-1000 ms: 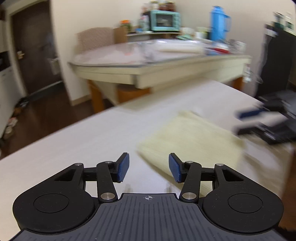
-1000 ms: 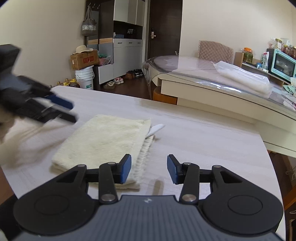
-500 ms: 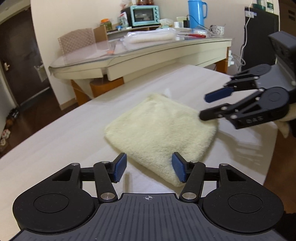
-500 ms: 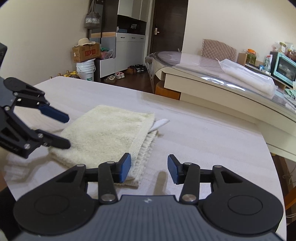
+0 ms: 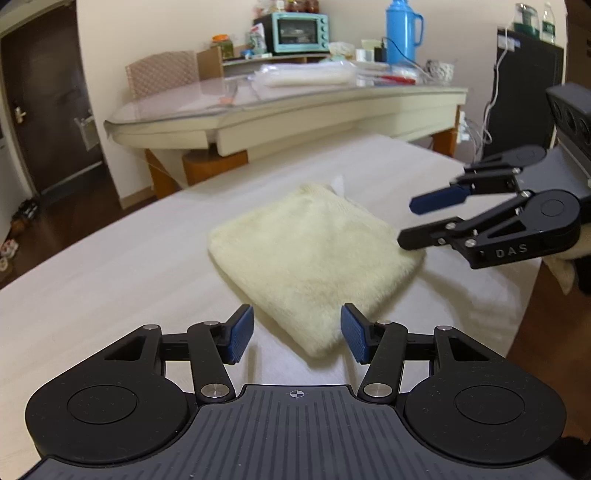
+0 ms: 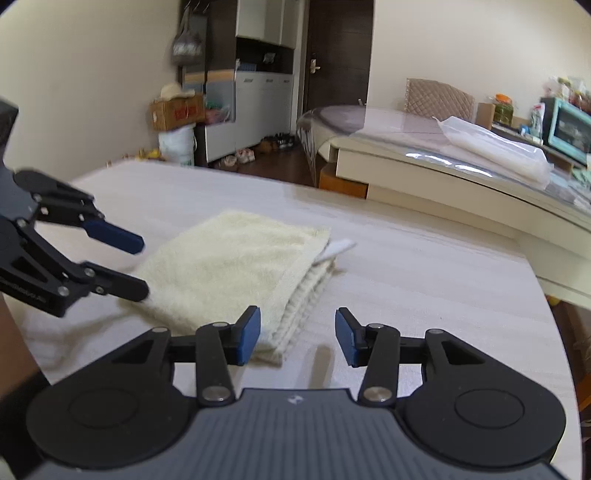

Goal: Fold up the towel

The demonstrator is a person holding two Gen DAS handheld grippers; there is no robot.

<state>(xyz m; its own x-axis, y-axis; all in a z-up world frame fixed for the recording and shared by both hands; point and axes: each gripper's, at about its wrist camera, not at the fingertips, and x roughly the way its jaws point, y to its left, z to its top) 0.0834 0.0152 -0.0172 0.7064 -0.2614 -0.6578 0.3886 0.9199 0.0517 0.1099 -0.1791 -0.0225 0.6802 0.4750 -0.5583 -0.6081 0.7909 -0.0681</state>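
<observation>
A pale yellow towel (image 5: 310,254) lies folded into a thick square on the light wooden table (image 5: 110,280); it also shows in the right wrist view (image 6: 229,266), with a white label sticking out at its far corner. My left gripper (image 5: 297,334) is open and empty, just short of the towel's near corner. My right gripper (image 6: 297,336) is open and empty, by the towel's layered edge. Each gripper shows in the other's view, the right gripper (image 5: 412,221) at the towel's right corner, the left gripper (image 6: 142,264) at its left corner.
A second table (image 5: 295,110) with a glass top stands behind, holding a plastic bag, a teal oven (image 5: 297,31) and a blue flask (image 5: 402,31). A padded chair (image 6: 439,99), cabinets and a door lie beyond. The table's edge runs close on the right (image 6: 550,314).
My left gripper has swung round from a blurred view and closed in on the towel's corner. The right gripper has edged nearer the towel. Both stayed open.
</observation>
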